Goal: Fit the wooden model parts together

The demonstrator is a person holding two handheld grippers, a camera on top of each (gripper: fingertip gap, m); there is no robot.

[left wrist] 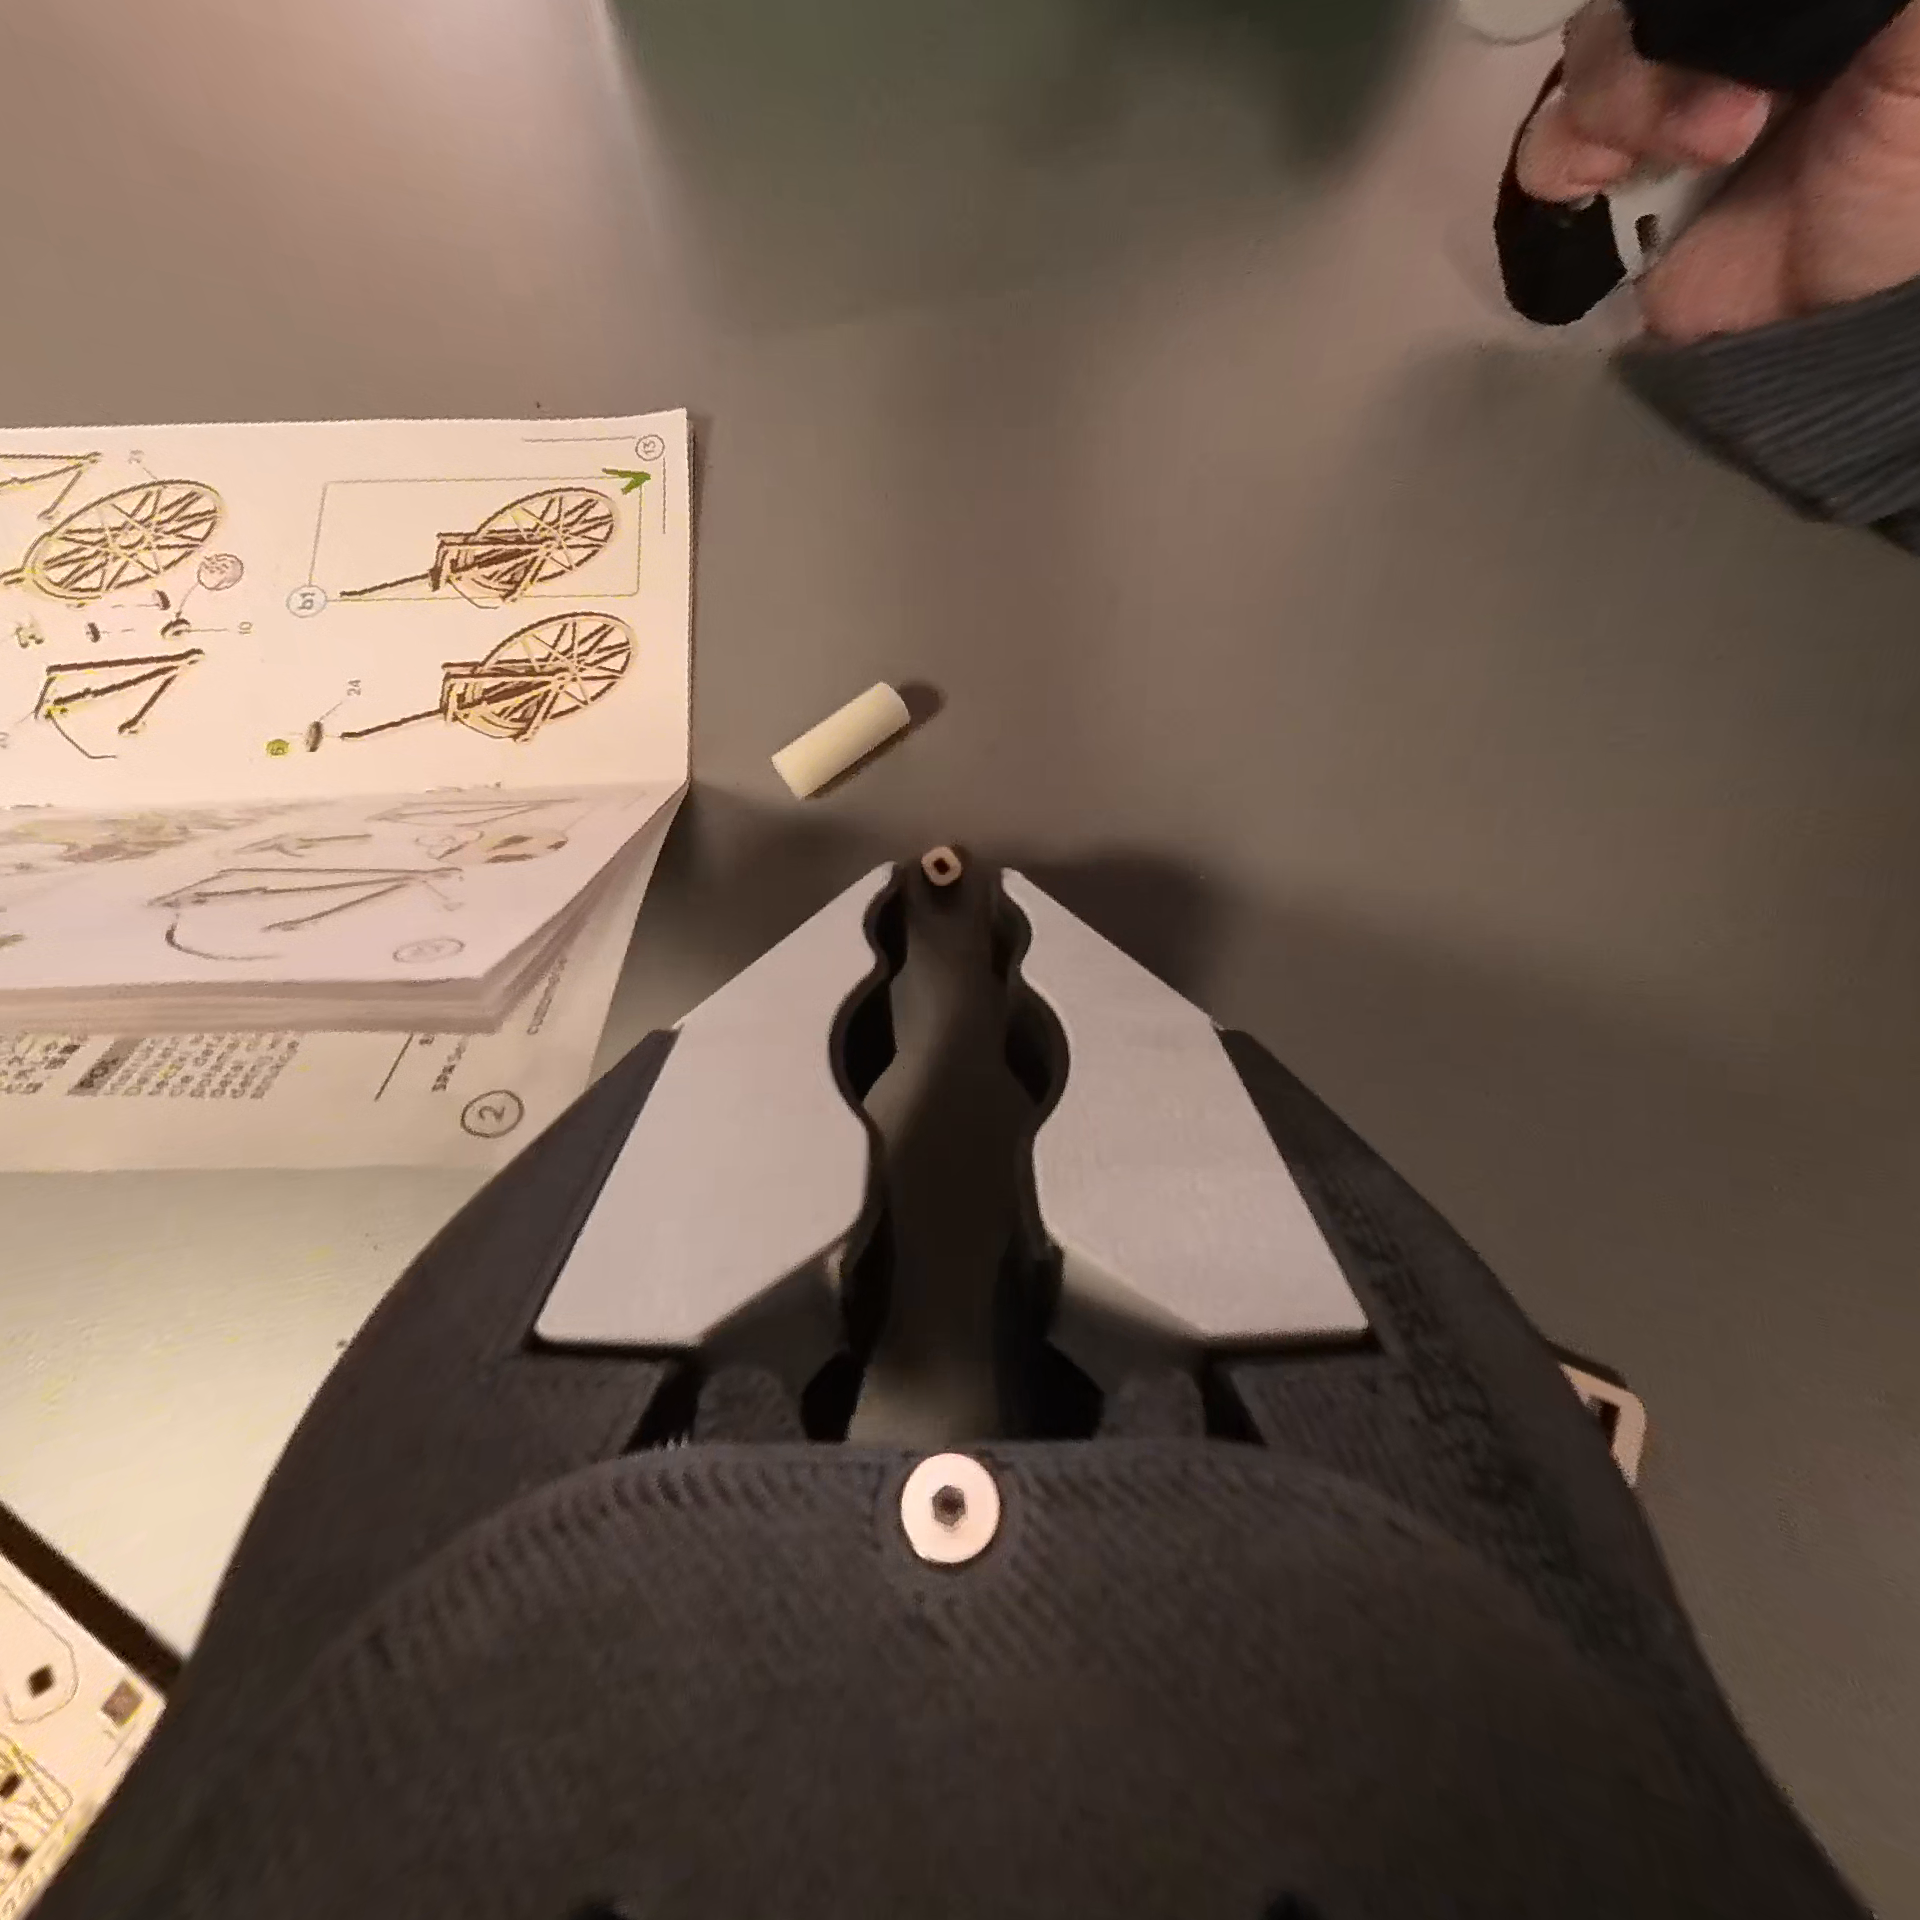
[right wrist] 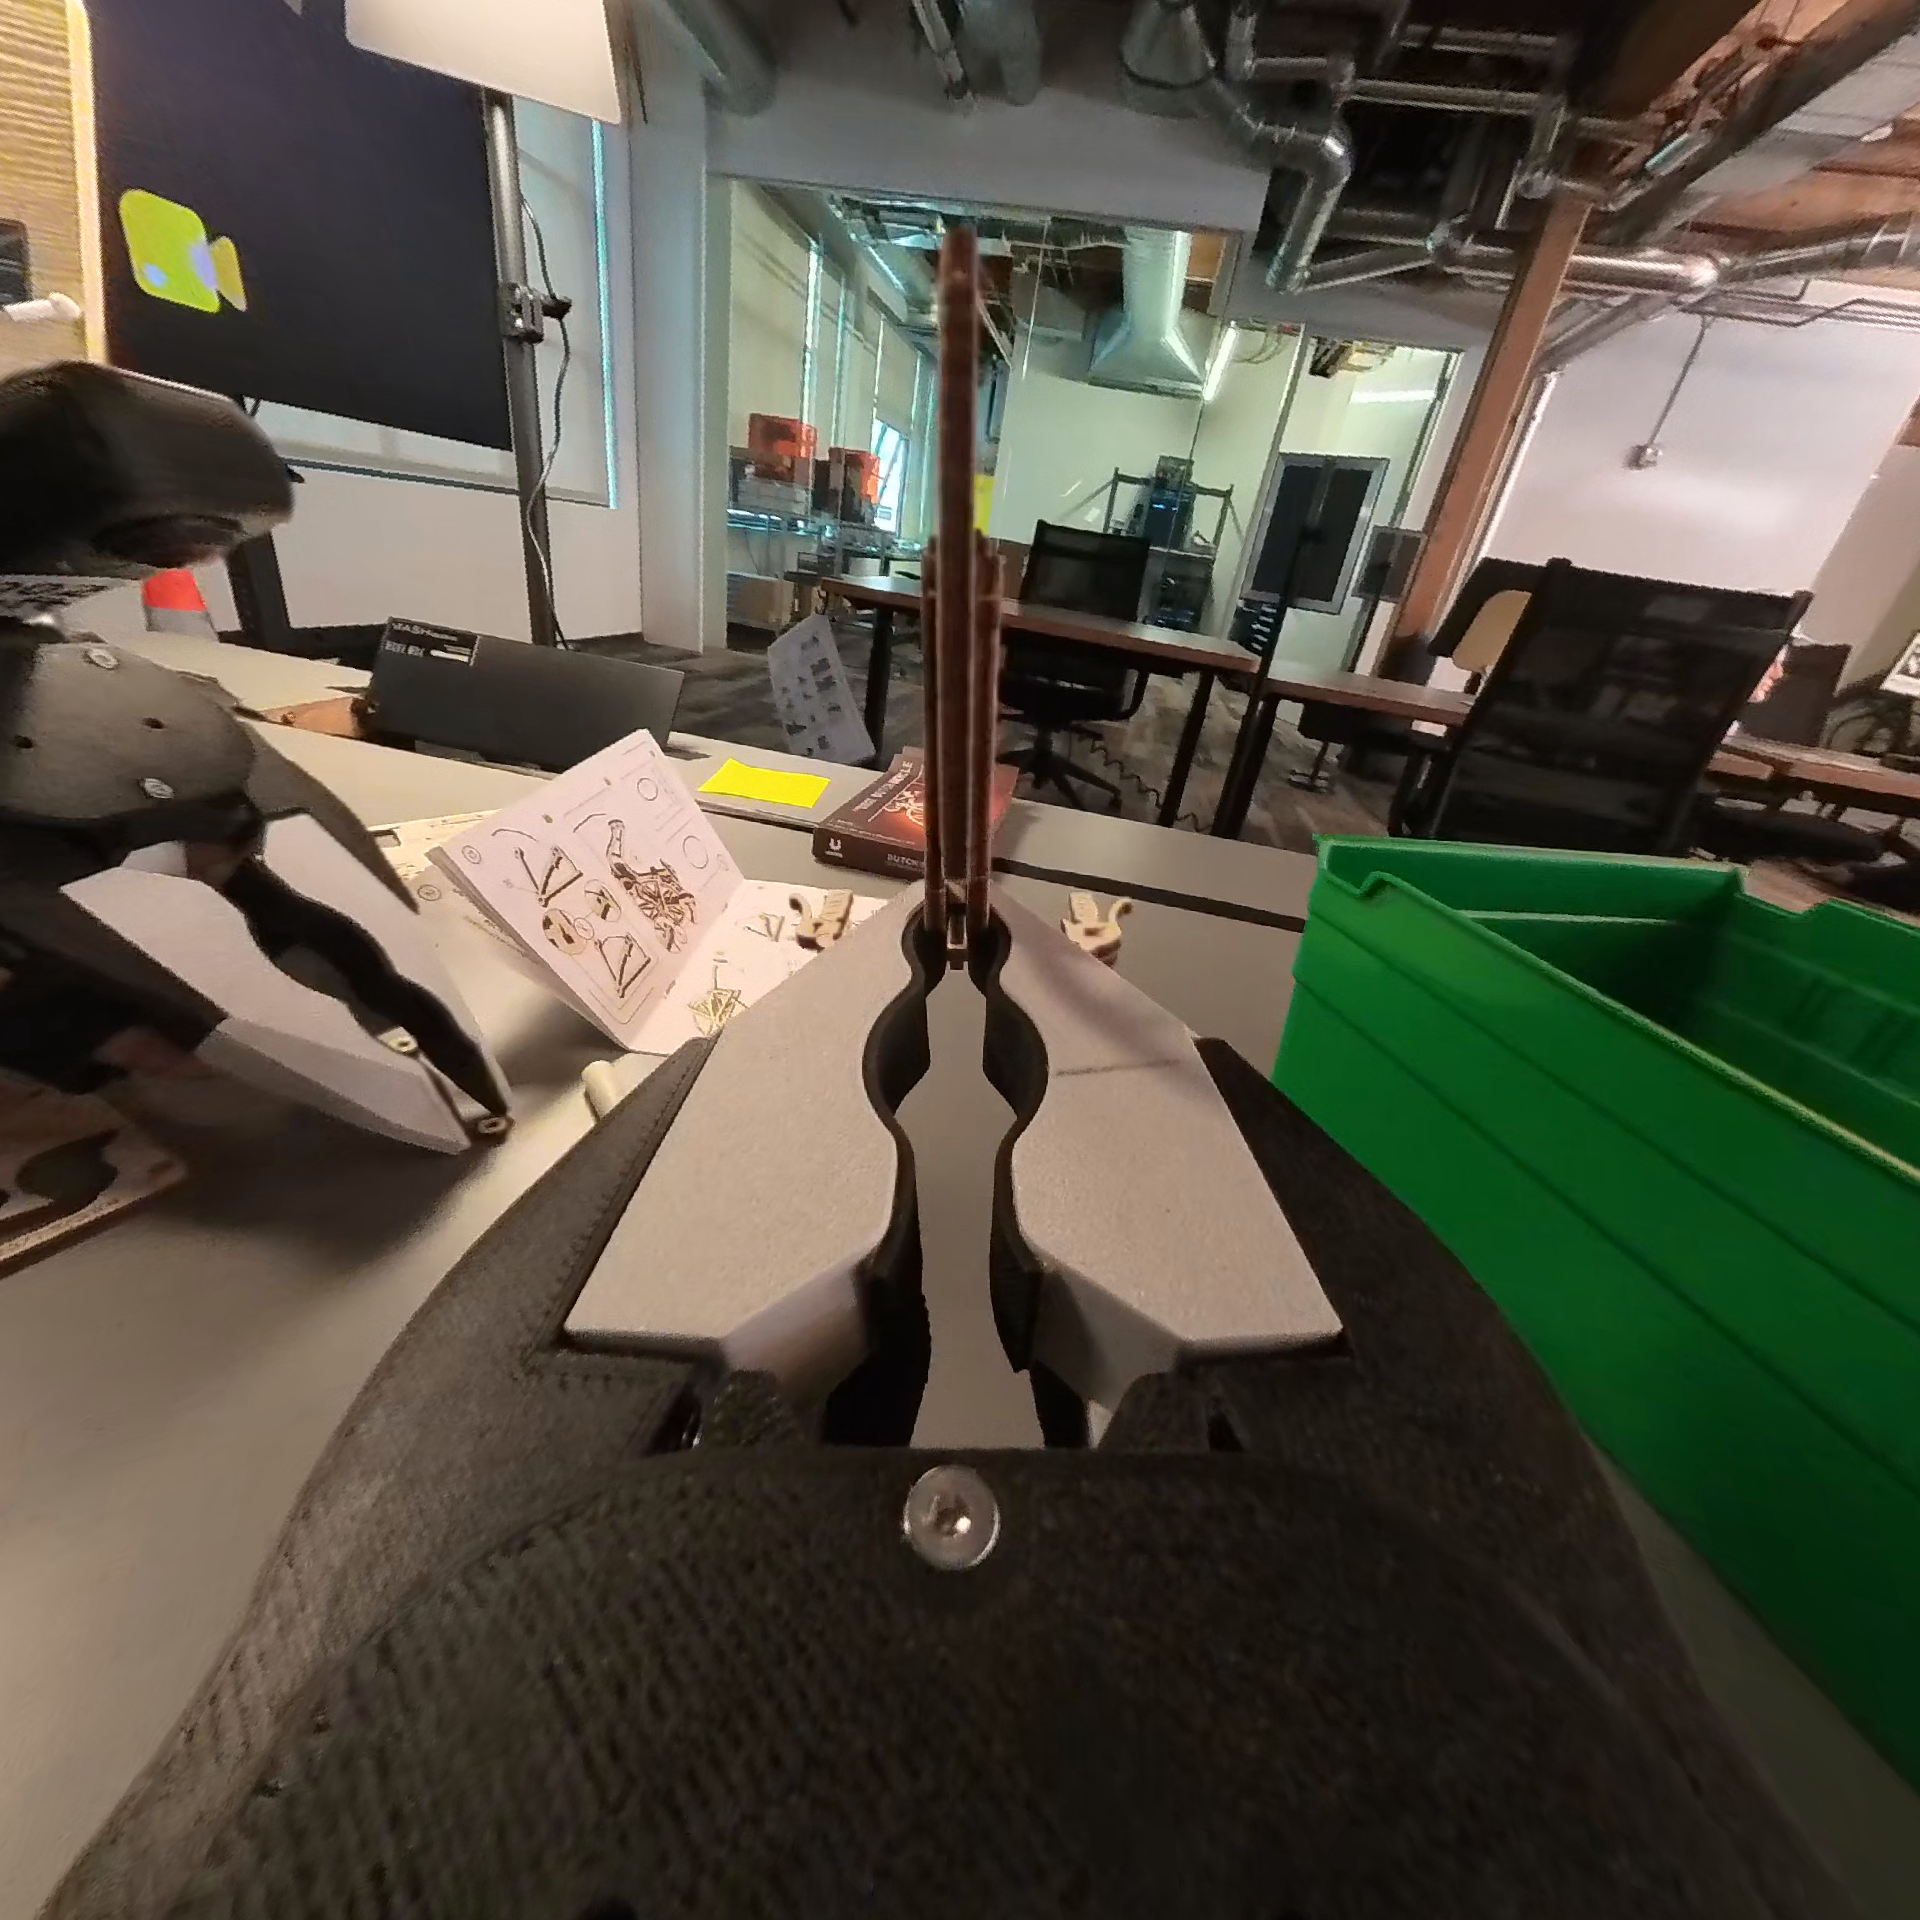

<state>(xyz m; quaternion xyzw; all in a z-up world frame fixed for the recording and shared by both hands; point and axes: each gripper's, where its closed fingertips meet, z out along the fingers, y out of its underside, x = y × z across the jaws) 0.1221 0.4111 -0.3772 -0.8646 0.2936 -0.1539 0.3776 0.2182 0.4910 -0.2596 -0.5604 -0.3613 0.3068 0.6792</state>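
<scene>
My left gripper [left wrist: 945, 896] is shut on a small wooden ring with a square hole [left wrist: 943, 864], held at its tips just above the grey table [left wrist: 1247, 675]. It also shows in the right wrist view [right wrist: 473, 1112], low at the left. My right gripper [right wrist: 956, 940] is shut on a flat brown wooden assembly [right wrist: 958, 623] of layered pieces, seen edge-on and standing straight up from the tips. A person's hand [left wrist: 1714, 156] holding the right gripper shows blurred at the top right of the left wrist view.
An open instruction booklet [left wrist: 343, 644] [right wrist: 603, 914] lies left of my left gripper, with a cream cylinder [left wrist: 842, 740] beside it. Green bins [right wrist: 1610, 1091] stand at the right. Loose wooden parts [right wrist: 1096, 920], a dark box [right wrist: 883, 831] and a cut-out wooden sheet [right wrist: 73, 1184] are on the table. The gap from one gripper's tips to the other's is roughly 15 cm.
</scene>
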